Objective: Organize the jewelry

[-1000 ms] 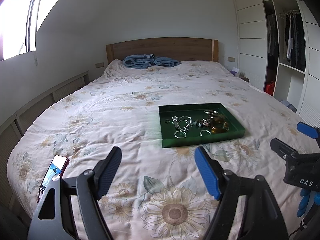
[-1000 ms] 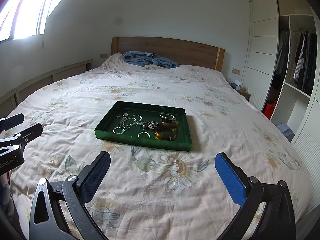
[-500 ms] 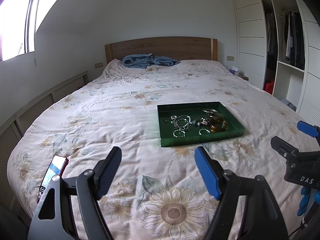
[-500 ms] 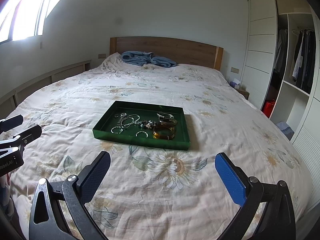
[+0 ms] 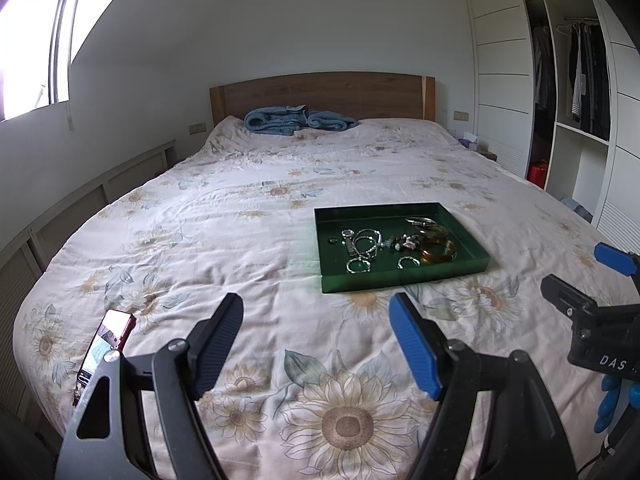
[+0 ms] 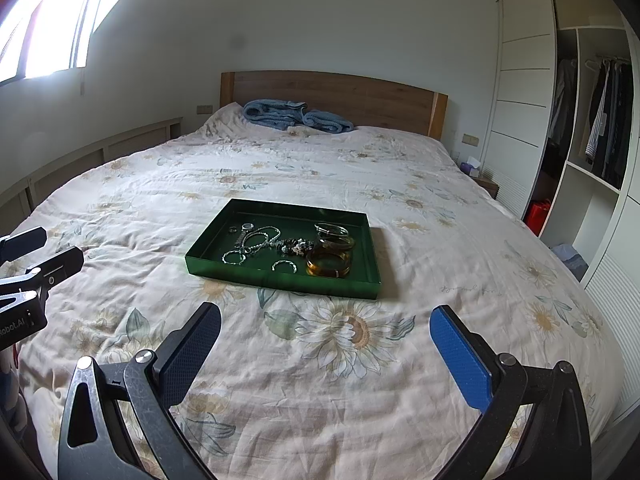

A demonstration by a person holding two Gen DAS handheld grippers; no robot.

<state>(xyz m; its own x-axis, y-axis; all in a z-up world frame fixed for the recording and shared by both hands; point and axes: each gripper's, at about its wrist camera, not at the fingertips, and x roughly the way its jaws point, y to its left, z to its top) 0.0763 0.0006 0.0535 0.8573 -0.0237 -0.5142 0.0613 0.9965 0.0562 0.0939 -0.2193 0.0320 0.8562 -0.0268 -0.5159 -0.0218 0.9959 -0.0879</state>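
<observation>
A green tray (image 5: 400,280) (image 6: 280,278) lies on the flowered bedspread, holding a heap of jewelry: silver chains and bracelets (image 5: 362,246) (image 6: 256,240), a beaded piece (image 6: 294,246) and amber bangles (image 5: 438,254) (image 6: 328,264). My left gripper (image 5: 316,312) hovers open over the bed, short of the tray and left of it, nothing between its fingers. My right gripper (image 6: 326,322) is also open and empty, well in front of the tray. Each gripper shows at the edge of the other's view.
A phone (image 5: 104,344) lies near the bed's left front edge. A folded blue blanket (image 5: 296,120) rests by the wooden headboard (image 6: 332,96). An open wardrobe (image 6: 592,128) with hanging clothes stands on the right; a window (image 5: 28,52) is on the left.
</observation>
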